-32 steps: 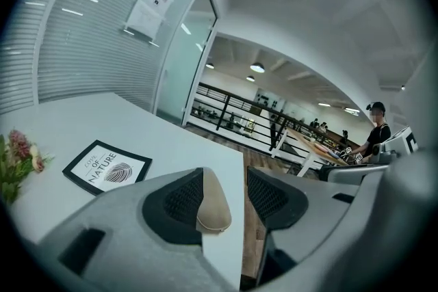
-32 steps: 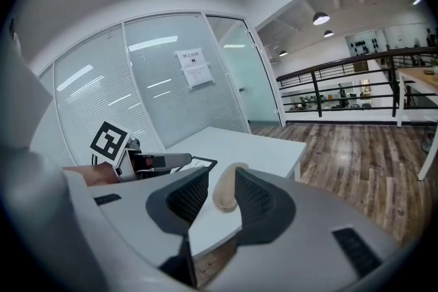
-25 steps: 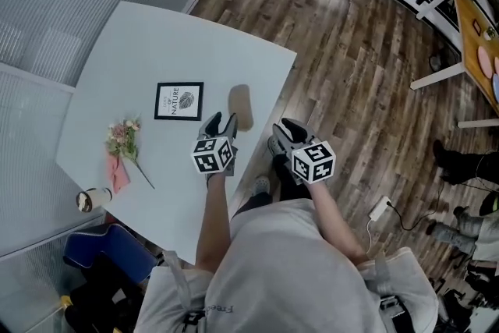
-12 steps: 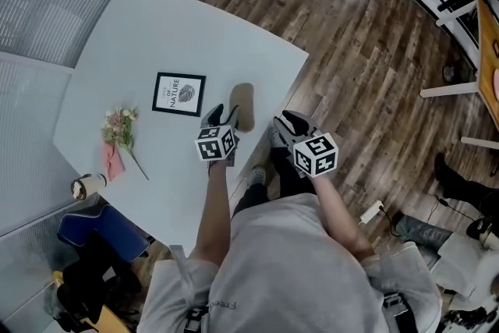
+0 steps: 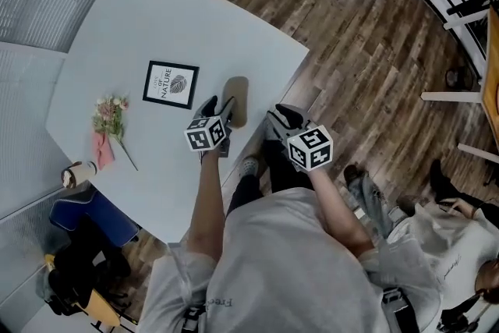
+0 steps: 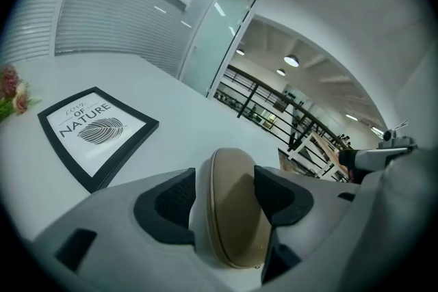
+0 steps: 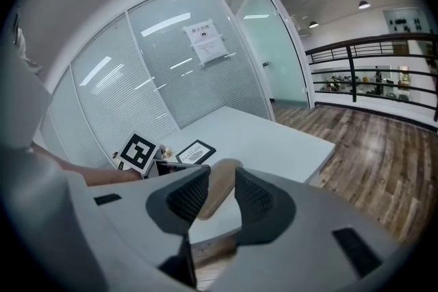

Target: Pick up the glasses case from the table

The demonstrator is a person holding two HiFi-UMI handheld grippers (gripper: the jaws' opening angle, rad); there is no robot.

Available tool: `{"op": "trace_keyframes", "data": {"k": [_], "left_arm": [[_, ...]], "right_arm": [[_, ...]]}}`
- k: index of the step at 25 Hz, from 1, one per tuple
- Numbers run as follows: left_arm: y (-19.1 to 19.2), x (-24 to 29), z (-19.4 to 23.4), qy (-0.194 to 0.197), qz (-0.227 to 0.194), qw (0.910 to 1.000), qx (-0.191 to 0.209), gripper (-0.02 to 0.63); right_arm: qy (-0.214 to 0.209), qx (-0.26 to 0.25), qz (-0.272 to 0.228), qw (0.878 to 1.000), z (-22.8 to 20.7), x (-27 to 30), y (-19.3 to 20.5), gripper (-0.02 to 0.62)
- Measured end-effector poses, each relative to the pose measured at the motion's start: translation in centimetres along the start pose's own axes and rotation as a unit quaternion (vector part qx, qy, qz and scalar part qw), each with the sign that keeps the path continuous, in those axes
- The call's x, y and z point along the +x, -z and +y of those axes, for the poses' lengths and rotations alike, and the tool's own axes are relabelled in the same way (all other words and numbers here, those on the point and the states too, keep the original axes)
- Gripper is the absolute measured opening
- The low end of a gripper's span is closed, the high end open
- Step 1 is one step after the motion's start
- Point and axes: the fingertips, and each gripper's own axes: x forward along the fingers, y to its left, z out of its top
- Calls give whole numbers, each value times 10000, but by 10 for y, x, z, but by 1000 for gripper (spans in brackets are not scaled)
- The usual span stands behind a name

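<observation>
The tan oval glasses case [image 5: 237, 96] lies flat on the white table [image 5: 156, 19], close to its right edge. My left gripper [image 5: 217, 107] is low over the table at the case's near end. In the left gripper view the case [image 6: 236, 215] sits between the two dark pads of the left gripper [image 6: 226, 196]. The jaws are opening and a strip of table shows beside the left pad. My right gripper [image 5: 281, 118] hangs just off the table edge over the wooden floor. It is open, with nothing between its pads, and the case [image 7: 220, 182] shows beyond them.
A black-framed leaf print [image 5: 171, 84] lies left of the case. A small bunch of flowers [image 5: 107, 117] and a paper cup [image 5: 76, 174] sit near the table's left edge. A blue chair [image 5: 86, 218] stands below that edge. A person's legs [image 5: 366, 199] are on the floor at right.
My left gripper has dropped and moved forward, so its jaws now straddle the near end of the case and stand wider. My right gripper has edged closer to the table edge.
</observation>
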Motion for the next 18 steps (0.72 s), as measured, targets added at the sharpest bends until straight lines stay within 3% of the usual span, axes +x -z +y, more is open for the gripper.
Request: {"op": "trace_keyframes", "data": {"k": [4,18], "left_arm": [[3,2,-5,57,-44,9999,-109,255],[1,14,-31,379,17,9993,65,273]], "right_arm": [[-56,85,45,9999,-7,8,4,117],[-7,233,-30,9997,-9,6,6,117]]}}
